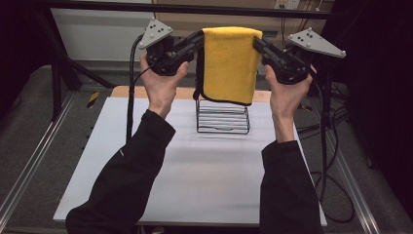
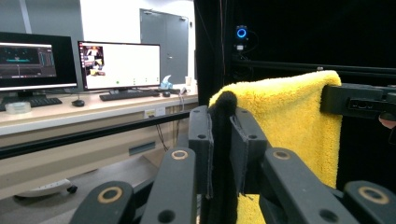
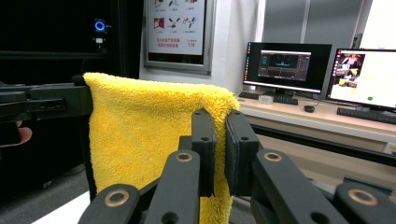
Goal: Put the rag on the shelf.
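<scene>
High view: my left gripper (image 1: pixel 198 40) and right gripper (image 1: pixel 257 44) each pinch a top corner of the yellow towel (image 1: pixel 230 63), its top edge level between them, hanging lengthwise down, above the wire rack (image 1: pixel 222 117) on the surface (image 1: pixel 195 165).

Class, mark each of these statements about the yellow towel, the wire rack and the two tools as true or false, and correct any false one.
1. The left tool and the right tool each clamp a top corner of the yellow towel. True.
2. The towel lies flat on the white table. False: it hangs in the air, held up between the tools.
3. A black wire rack stands on the table below the towel. True.
4. The towel is draped over the rack. False: its lower edge hangs in front of the rack's top, and the tools carry it.
</scene>
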The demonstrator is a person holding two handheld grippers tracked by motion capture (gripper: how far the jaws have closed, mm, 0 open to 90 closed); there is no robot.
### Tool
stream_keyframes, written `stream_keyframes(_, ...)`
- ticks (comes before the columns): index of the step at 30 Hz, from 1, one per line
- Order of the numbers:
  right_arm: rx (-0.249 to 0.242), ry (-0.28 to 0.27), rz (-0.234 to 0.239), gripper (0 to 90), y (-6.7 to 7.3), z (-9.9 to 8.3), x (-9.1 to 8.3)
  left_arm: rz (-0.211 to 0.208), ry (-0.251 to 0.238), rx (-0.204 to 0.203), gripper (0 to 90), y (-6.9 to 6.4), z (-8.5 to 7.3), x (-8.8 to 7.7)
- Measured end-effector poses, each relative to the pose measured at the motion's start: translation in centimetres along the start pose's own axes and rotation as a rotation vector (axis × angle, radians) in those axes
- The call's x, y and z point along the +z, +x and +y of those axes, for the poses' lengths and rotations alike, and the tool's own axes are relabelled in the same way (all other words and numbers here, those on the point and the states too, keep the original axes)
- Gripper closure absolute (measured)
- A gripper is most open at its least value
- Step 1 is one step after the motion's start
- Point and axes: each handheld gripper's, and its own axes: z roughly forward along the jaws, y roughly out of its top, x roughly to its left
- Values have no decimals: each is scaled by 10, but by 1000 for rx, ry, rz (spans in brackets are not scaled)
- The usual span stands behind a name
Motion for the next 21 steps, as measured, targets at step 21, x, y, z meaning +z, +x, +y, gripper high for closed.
stream_keyframes(21,9,-59,-15,840,-11,21,23,34,-57,25,791,11,24,19)
